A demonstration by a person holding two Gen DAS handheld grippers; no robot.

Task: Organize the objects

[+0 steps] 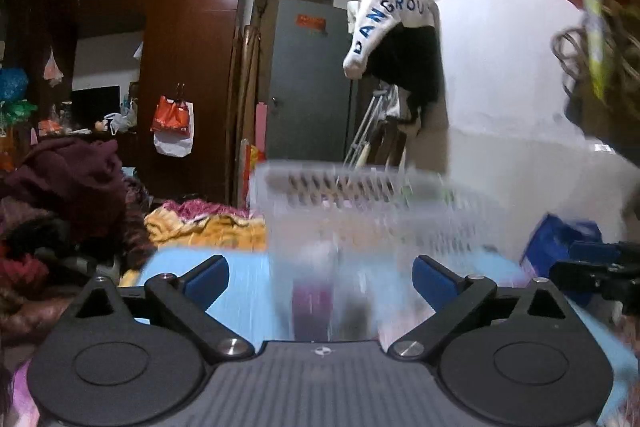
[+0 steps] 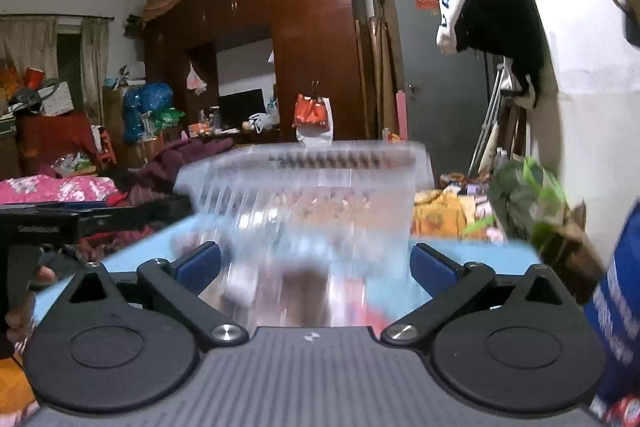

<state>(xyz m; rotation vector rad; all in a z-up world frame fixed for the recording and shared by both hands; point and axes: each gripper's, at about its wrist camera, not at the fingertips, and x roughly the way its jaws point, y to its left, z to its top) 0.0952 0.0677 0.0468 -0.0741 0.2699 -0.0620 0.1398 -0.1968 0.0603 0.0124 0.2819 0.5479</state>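
Note:
A clear slotted plastic basket [image 1: 360, 211] stands on a light blue table [image 1: 244, 291], blurred by motion. It also shows in the right wrist view [image 2: 312, 195]. Blurred items lie in it, one purple [image 1: 312, 301] and one brown [image 2: 306, 291]. My left gripper [image 1: 320, 277] is open and empty, just short of the basket's near wall. My right gripper [image 2: 316, 265] is open and empty, facing the basket from the other side. The left gripper shows at the left edge of the right wrist view [image 2: 40, 227], the right one at the right edge of the left view [image 1: 596, 267].
A blue box [image 1: 556, 243] sits at the table's right, seen close in the right wrist view [image 2: 616, 311]. A small potted plant [image 2: 540, 211] stands beside it. Piled clothes [image 1: 64, 187] and a yellow cloth [image 1: 208, 227] lie beyond the table. A white wall [image 1: 520, 107] is to the right.

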